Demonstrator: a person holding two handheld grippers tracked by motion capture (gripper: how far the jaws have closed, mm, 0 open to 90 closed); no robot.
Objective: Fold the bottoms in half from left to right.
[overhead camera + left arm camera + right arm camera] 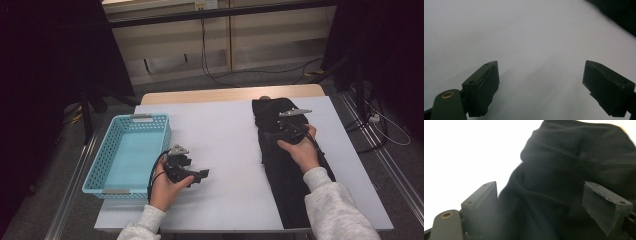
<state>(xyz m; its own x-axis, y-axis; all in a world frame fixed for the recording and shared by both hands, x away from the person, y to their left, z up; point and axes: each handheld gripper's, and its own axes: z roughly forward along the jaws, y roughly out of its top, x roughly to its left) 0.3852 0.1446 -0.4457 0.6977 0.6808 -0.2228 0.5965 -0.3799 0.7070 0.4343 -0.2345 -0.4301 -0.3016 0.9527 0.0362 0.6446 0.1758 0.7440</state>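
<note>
Your right gripper [284, 131] hovers over the far part of the black garment [285, 175], its fingers [606, 207] spread wide apart with nothing pinched between them. In the right gripper view the dark, creased cloth lies under and beyond both fingers, neither pad pressing on it. The garment lies as a long strip on the right side of the white bench [220, 140], running from the far edge to the near edge, and your right sleeve [335, 205] crosses its near part.

Your left gripper [192, 175] sits near the bench's near left side, just right of the light blue basket [100, 170], pointing right across the bare white surface. Its fingers [482, 87] stand well apart too, holding nothing, with plain bench top between them. The basket rests at the bench's left edge, well apart from the garment.
</note>
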